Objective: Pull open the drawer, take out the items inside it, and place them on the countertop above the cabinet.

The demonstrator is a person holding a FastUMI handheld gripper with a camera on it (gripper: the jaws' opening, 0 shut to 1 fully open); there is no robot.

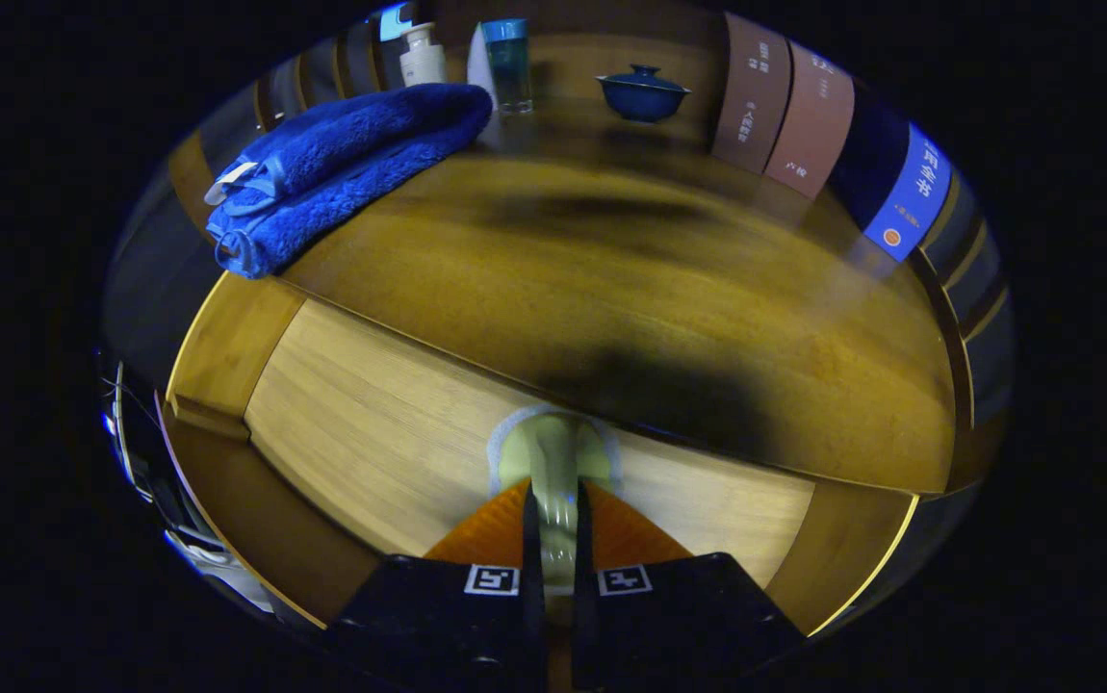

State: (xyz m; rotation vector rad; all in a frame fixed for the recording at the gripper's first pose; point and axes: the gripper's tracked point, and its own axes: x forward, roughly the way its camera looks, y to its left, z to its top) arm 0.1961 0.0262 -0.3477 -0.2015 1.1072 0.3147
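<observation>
The pale wood drawer front point(371, 423) lies just under the front edge of the darker wood countertop point(611, 279). A pale greenish knob-like handle point(553, 452) with a whitish rim sticks out from the middle of the drawer front. My gripper point(553, 525) is shut on this handle, which sits in the narrow gap between the two fingers. The inside of the drawer is hidden.
A folded blue towel point(342, 164) lies on the countertop's far left. Behind it stand a pump bottle point(422, 53) and a clear tumbler point(507, 63). A blue lidded bowl point(643, 93) sits at the back. Upright books point(785, 111) line the right side.
</observation>
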